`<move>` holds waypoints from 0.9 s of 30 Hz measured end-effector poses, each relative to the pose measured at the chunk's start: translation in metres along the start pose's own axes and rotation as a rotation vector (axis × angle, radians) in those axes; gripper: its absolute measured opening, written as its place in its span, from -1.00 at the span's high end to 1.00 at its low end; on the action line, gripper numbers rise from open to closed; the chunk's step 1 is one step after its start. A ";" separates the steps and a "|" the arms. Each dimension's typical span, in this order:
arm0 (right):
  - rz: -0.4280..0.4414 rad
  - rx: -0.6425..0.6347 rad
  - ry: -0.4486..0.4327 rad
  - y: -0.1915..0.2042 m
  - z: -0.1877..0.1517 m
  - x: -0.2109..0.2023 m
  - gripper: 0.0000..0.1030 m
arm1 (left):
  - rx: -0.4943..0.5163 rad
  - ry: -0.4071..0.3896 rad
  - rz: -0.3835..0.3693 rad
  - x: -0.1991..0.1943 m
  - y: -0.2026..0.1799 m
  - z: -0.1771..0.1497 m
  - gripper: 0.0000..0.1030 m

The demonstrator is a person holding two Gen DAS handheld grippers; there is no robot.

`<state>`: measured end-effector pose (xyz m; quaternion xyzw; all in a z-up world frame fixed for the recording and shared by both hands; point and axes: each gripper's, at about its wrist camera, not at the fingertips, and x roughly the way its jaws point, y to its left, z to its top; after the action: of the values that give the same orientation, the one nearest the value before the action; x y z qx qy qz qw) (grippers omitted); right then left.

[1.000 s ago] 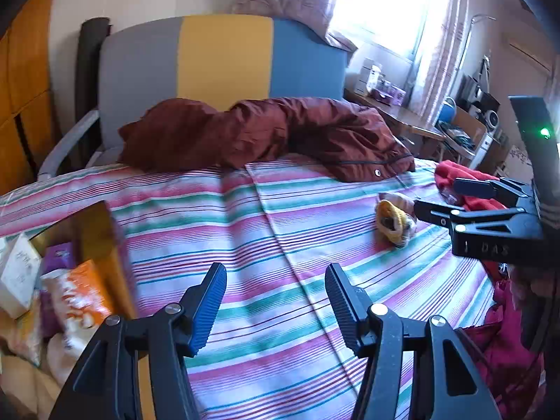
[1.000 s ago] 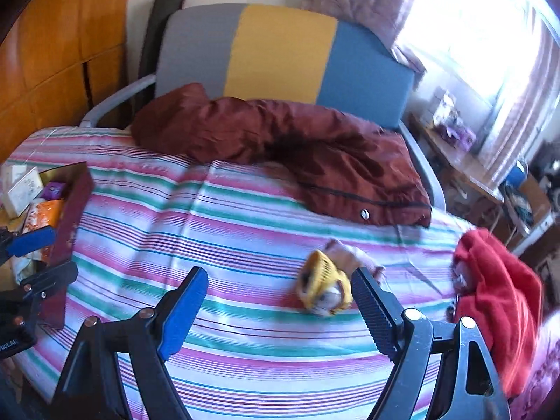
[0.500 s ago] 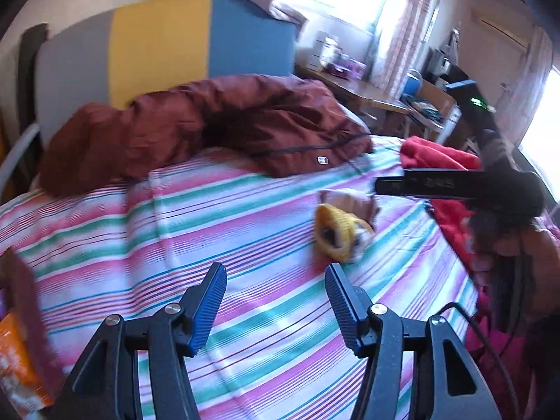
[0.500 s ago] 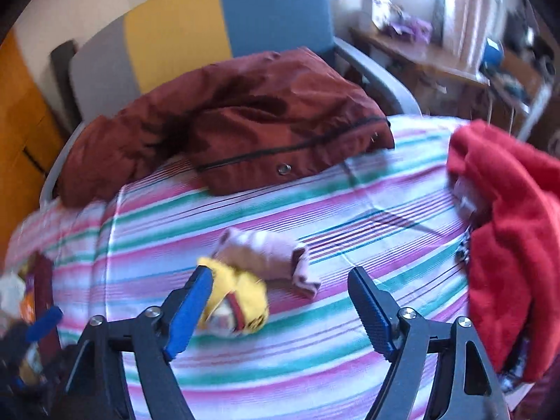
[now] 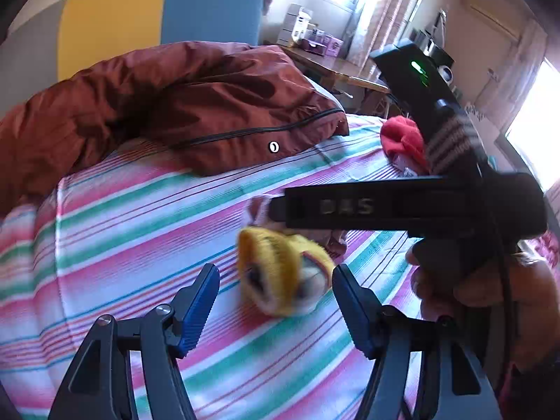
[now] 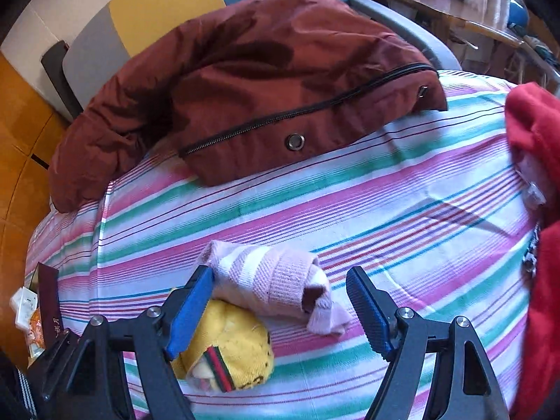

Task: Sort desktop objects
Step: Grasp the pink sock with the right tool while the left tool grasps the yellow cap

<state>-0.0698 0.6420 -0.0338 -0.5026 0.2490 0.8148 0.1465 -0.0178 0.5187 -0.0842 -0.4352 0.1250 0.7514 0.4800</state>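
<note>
Now | left gripper fingers just spreading, yellow sock between, unpinched | right gripper fingers spread around pink sock | lower both before you close.

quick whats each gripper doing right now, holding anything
Left gripper: open, holding nothing; its fingers have just been opening, framing the rolled yellow sock bundle.
Right gripper: open, holding nothing; the rolled pink-and-white striped sock lies between its fingers.
</note>
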 end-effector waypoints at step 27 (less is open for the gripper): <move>0.039 -0.061 0.068 0.012 0.003 0.023 0.07 | 0.106 -0.070 0.084 0.001 -0.002 -0.020 0.19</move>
<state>-0.0881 0.6339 -0.0497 -0.5292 0.2385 0.8072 0.1069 -0.0058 0.5087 -0.0962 -0.3770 0.1660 0.7778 0.4747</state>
